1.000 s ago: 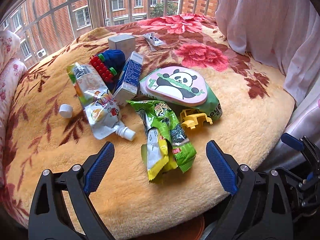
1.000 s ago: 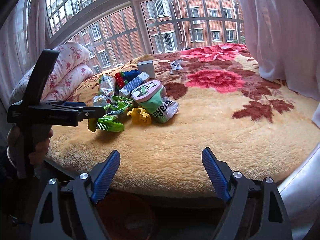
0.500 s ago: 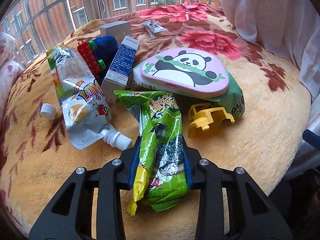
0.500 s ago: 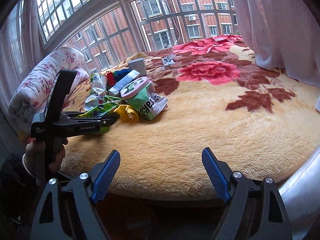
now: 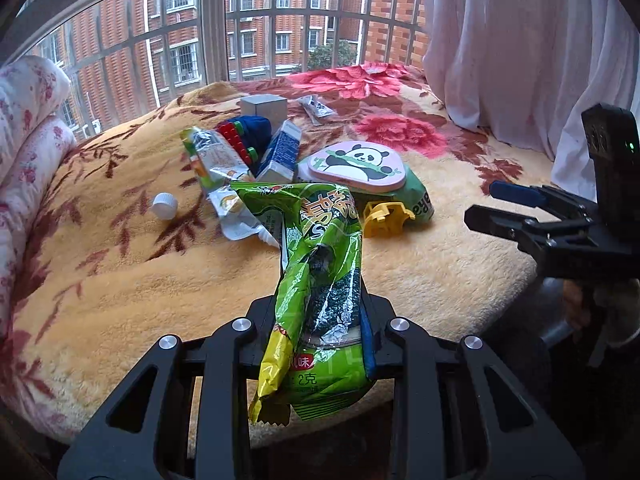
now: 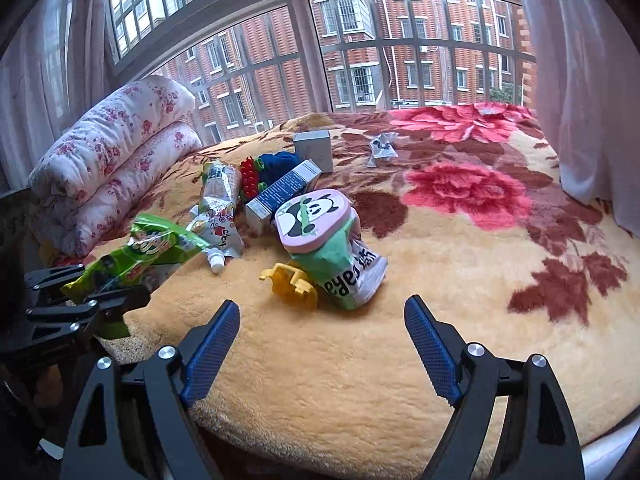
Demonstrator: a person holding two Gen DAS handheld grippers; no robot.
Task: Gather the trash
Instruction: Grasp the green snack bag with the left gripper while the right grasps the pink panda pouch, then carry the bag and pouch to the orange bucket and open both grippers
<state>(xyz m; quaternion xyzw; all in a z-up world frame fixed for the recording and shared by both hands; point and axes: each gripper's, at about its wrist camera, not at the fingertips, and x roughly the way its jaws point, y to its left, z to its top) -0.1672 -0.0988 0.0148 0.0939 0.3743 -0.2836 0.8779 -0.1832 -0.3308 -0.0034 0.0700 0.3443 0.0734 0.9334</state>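
Note:
My left gripper (image 5: 320, 320) is shut on a green seaweed snack wrapper (image 5: 320, 272) and holds it lifted above the blanket's near edge. The wrapper also shows in the right wrist view (image 6: 140, 256), at the left. My right gripper (image 6: 320, 344) is open and empty, low over the blanket in front of the pile. The pile holds a silver drink pouch (image 6: 218, 208), a blue-white carton (image 6: 280, 196), a green wipes pack (image 6: 344, 268) under a pink panda lid (image 6: 312, 216), a yellow plastic piece (image 6: 292, 284) and a small crumpled wrapper (image 6: 382, 148).
A white bottle cap (image 5: 164, 205) lies left of the pile. A grey box (image 6: 314, 148) and a red-blue toy (image 6: 268, 172) sit behind it. A rolled floral quilt (image 6: 112, 152) lies at the left; curtains (image 5: 520, 48) hang at the right. The blanket (image 6: 440, 280) ends near me.
My left gripper moved in, shut on the green wrapper and lifted it back off the pile. My right gripper moved closer to the pile, still open.

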